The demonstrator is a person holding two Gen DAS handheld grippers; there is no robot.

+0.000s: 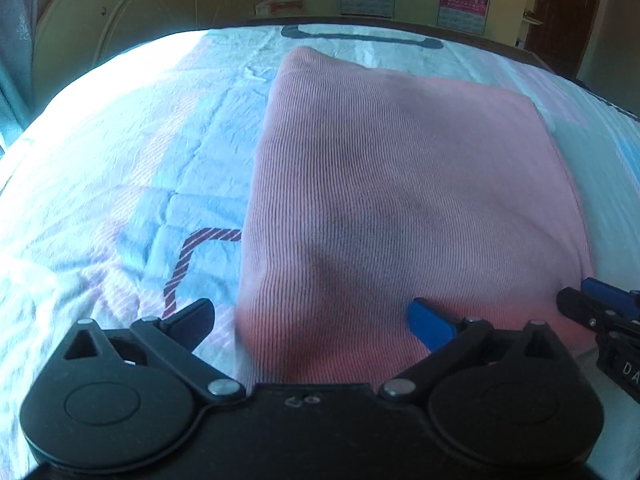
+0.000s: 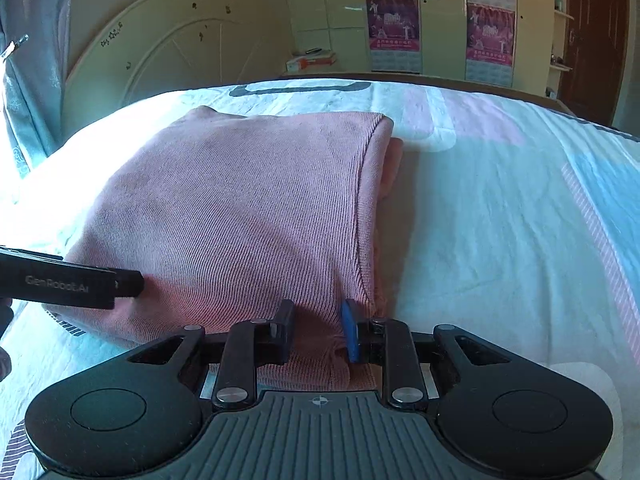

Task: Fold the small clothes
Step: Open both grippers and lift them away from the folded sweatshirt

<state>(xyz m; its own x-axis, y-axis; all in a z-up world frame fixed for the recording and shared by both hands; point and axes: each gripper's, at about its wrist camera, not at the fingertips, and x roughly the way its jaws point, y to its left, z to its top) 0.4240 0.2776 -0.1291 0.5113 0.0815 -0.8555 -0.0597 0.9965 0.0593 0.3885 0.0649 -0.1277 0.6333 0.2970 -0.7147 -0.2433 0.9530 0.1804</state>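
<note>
1. Far left in both wrist views: a grey curtain (image 2: 32, 60) hangs at the edge, next to a cream headboard (image 2: 172, 40) with curved moulding and a few dark marks on it.

2. The bed sheet (image 1: 120, 160) is pale blue and white with pinkish stripes. It's rumpled and blown out by sunlight on the left side.

3. The left gripper (image 1: 316, 320) sits low over the near edge of the pink sweater (image 1: 400, 180). Its jaws are spread wide, black finger off over the sheet, blue finger over the knit. Nothing is clamped between them, the fabric just lies underneath.

4. The sweater is already folded into a thick, roughly rectangular pad in the middle of the bed. Its long axis runs from the grippers away toward the far edge of the bed. The ribbing runs that way too. In the right wrist view the stacked layers open on the right side, with a hemmed edge on top and a paler layer poking out below.

5. The right gripper (image 2: 318, 330) is at the sweater's near right corner, jaws narrowed down and pinching a bunched bit of the knit between the black and blue fingers. Looks like a real grip.

6. Behind the bed: pink posters (image 2: 394, 32) on the cream wall, a small box (image 2: 310, 62) on a ledge, and a dark wooden door (image 2: 592, 36) at far right.
</note>
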